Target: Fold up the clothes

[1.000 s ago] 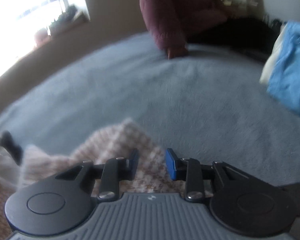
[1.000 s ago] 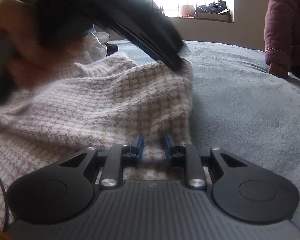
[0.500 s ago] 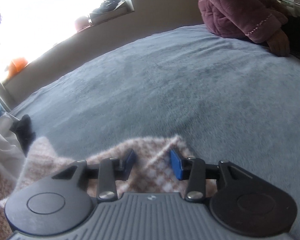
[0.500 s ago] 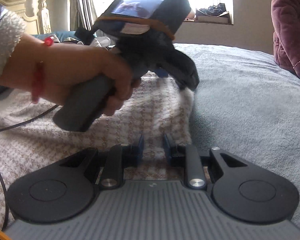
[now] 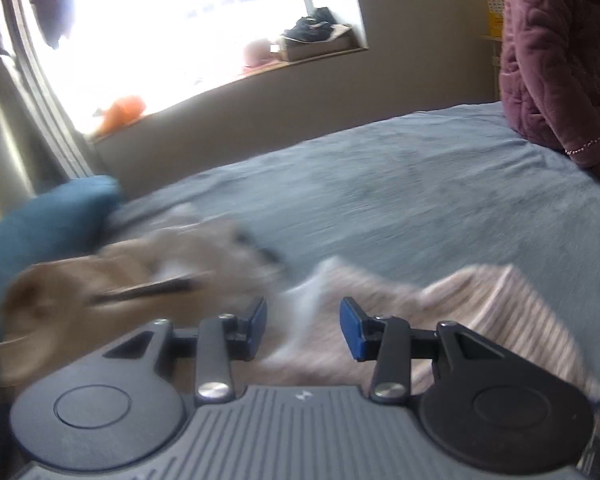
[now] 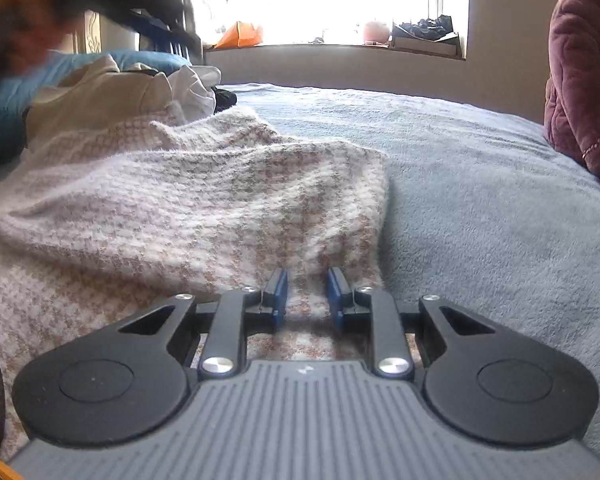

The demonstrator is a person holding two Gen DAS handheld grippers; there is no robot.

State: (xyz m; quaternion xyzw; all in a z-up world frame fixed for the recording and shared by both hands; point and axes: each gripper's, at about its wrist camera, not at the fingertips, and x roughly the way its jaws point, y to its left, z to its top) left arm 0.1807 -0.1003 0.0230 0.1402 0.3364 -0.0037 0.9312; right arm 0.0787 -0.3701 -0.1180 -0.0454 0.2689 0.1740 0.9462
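Since the earlier frame the left claw point(image 5: 302, 328) has swung away from the sweater's far corner and up off it; its view is now smeared with motion, and its jaws are closing slightly with only air between the blue pads, the fabric lying below them. The sweater point(image 6: 188, 208) (a fuzzy knit in a pink-and-cream houndstooth check) lies rumpled on the left part of the grey-blue bed point(image 6: 480, 168), its right edge folded over in a soft ridge. The right claw point(image 6: 307, 296) is narrowly parted and pinches the sweater's near hem, the knit bunched between its pads. Beyond the sweater sit a heap of beige and white clothes point(image 6: 112, 92) and a blue pillow point(image 6: 4, 120). A person's maroon quilted sleeve point(image 6: 580, 80) rests at the bed's right edge, well apart from the sweater.
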